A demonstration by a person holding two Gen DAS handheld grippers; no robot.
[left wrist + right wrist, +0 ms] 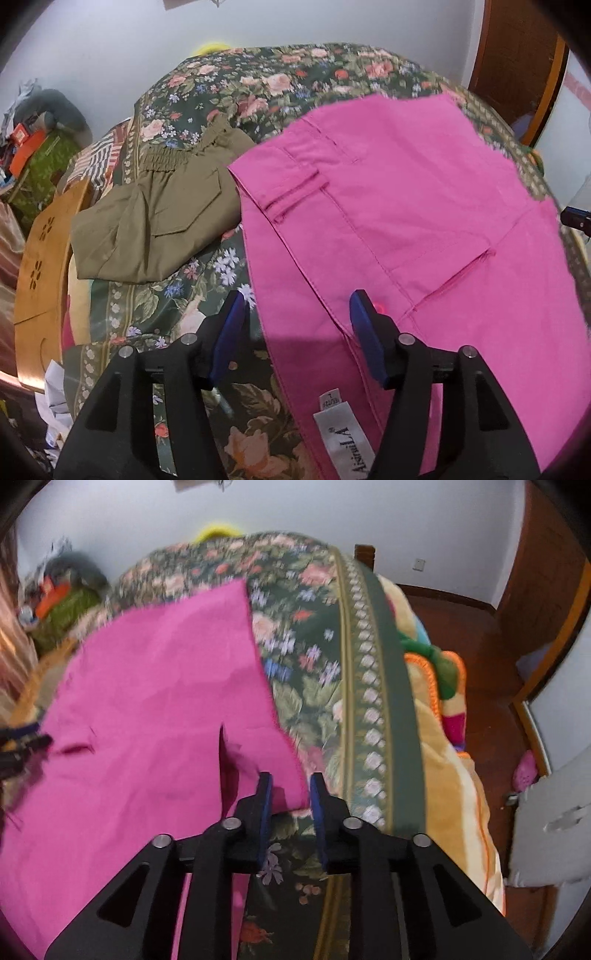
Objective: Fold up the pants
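Note:
Pink pants (406, 229) lie spread on a floral bed cover (258, 85), waistband and white label toward me. My left gripper (299, 306) is open over the waistband edge, one finger on the cover side, one over the pink cloth, holding nothing. In the right wrist view the pink pants (155, 701) fill the left half. My right gripper (290, 786) is partly open, and a lifted corner of the pink cloth sits between its fingers. The view is blurred, so I cannot tell whether the pads touch the cloth.
Folded olive pants (159, 218) lie on the cover left of the pink ones. A wooden board (40, 266) stands at the bed's left edge, clutter beyond. The bed's right edge shows a yellow blanket (450, 775), then brown floor (491, 672) and a wooden door frame.

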